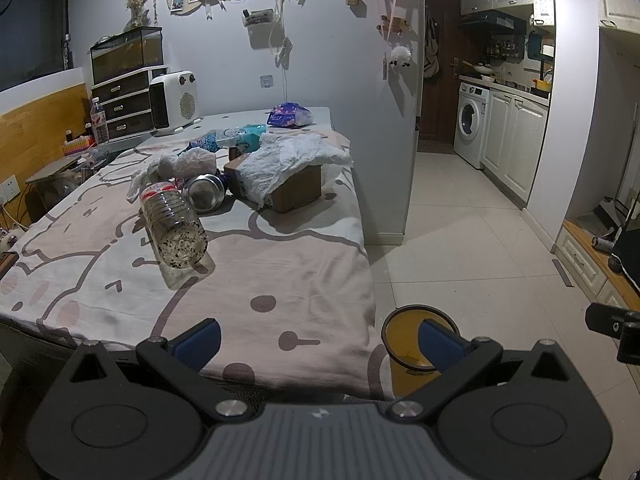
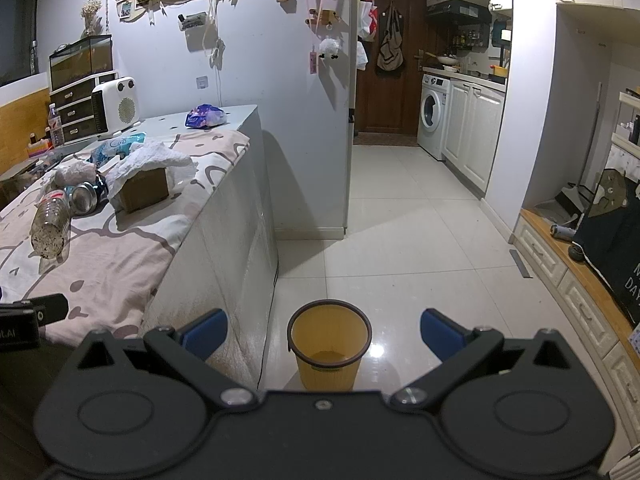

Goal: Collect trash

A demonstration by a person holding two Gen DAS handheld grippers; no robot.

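Trash lies on the cloth-covered table (image 1: pixel 280 264): a clear plastic bottle (image 1: pixel 174 222) on its side, a metal can (image 1: pixel 205 193), crumpled white paper (image 1: pixel 188 162), and a cardboard box (image 1: pixel 280 184) draped with a white tissue (image 1: pixel 292 156). The same pile shows in the right wrist view: bottle (image 2: pixel 50 224), can (image 2: pixel 85 198), box (image 2: pixel 144 190). A yellow bin (image 2: pixel 329 344) stands on the floor beside the table; it also shows in the left wrist view (image 1: pixel 408 356). My left gripper (image 1: pixel 318 342) is open and empty over the table's near edge. My right gripper (image 2: pixel 324 332) is open and empty above the bin.
A white heater (image 1: pixel 174 100), a drawer unit (image 1: pixel 124 104), a blue tissue pack (image 1: pixel 236 138) and a purple packet (image 1: pixel 290 114) sit at the table's far end. A washing machine (image 2: pixel 434 114) and white cabinets line the tiled floor (image 2: pixel 400 220) on the right.
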